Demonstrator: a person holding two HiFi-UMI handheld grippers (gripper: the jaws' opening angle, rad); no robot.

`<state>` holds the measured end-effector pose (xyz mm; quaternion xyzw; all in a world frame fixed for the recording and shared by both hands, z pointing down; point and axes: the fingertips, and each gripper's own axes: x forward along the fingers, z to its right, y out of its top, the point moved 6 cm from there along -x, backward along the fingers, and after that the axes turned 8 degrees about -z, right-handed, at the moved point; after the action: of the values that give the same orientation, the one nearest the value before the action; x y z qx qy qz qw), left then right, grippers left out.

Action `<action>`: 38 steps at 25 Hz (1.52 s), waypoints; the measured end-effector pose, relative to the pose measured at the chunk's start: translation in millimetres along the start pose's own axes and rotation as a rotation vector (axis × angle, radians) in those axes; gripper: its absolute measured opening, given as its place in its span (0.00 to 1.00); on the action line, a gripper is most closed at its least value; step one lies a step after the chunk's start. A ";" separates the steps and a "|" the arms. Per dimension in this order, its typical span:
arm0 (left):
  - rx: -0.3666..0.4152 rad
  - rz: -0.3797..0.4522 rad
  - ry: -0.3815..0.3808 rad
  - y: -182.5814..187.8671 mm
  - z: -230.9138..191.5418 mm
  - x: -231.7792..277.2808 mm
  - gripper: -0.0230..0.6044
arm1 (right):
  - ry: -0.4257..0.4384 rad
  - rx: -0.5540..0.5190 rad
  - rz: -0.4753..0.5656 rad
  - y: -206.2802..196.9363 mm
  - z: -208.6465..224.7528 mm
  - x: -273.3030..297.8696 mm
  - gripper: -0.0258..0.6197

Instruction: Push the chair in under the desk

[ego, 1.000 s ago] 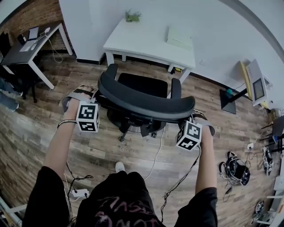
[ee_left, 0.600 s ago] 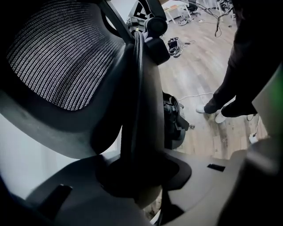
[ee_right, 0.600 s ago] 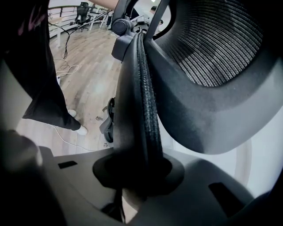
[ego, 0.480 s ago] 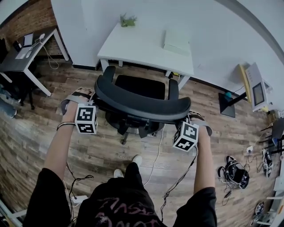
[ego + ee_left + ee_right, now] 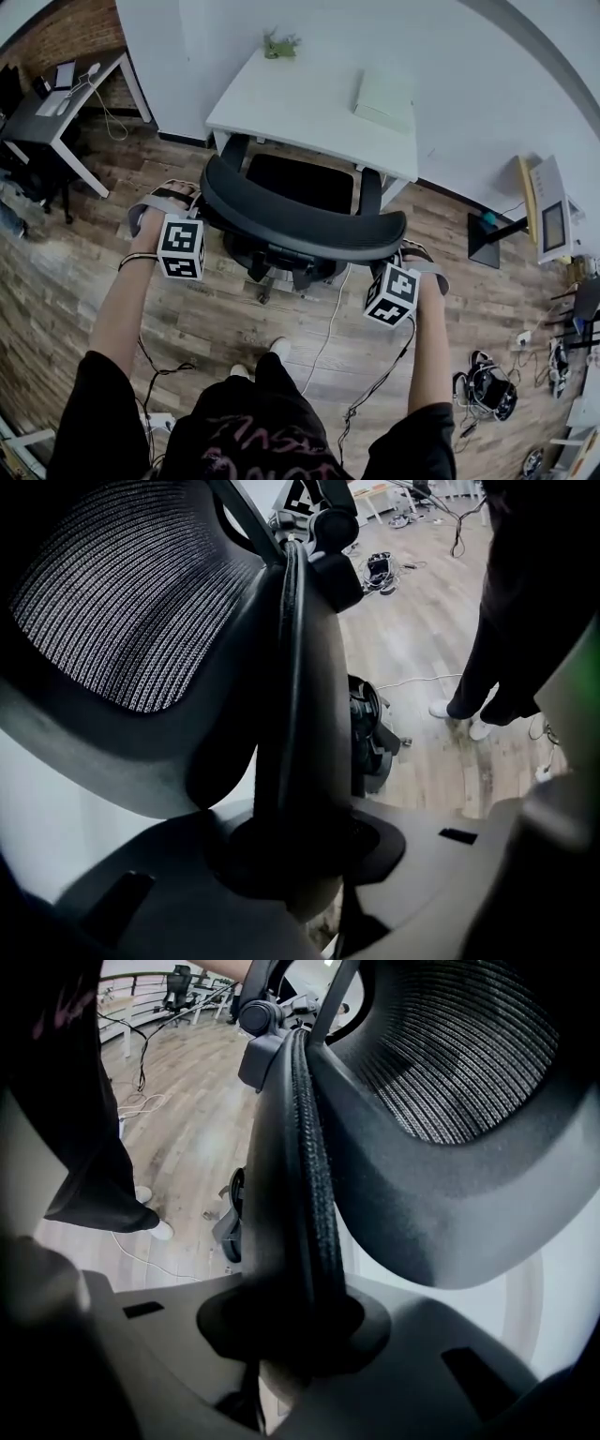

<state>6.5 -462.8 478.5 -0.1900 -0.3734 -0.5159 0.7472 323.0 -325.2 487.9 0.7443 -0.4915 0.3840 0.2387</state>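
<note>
Black chair (image 5: 300, 225) at the white surface (image 5: 300, 108)
Left tongs (image 5: 202, 195) and right tongs (image 5: 401, 248) sit at the 2 ends of its backrest, seat facing the surface.

— What sat on the white desk (image 5: 300, 103)?
— A small green plant (image 5: 279, 44) at its far edge, a pale flat box (image 5: 384, 97) toward the right.
— And the wooden floor (image 5: 75, 272)?
— The chair (image 5: 300, 220) stood there, by the desk's near side; a loose cable (image 5: 328, 323) trailed nearer.
</note>
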 end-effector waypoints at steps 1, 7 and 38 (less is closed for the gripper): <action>-0.002 -0.003 -0.001 0.4 -3.7 3.1 0.22 | -0.001 -0.002 0.001 -0.5 4.8 3.4 0.18; -0.014 -0.017 -0.001 4.3 -24.6 22.4 0.22 | -0.005 -0.011 0.000 -5.0 30.5 24.3 0.18; 0.012 -0.007 0.014 -9.9 -158.2 145.7 0.21 | -0.011 0.011 -0.015 11.0 169.4 129.2 0.18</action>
<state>82.2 -664.3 484.7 -0.1806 -0.3719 -0.5178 0.7490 398.7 -524.6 491.7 0.7514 -0.4853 0.3805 0.2348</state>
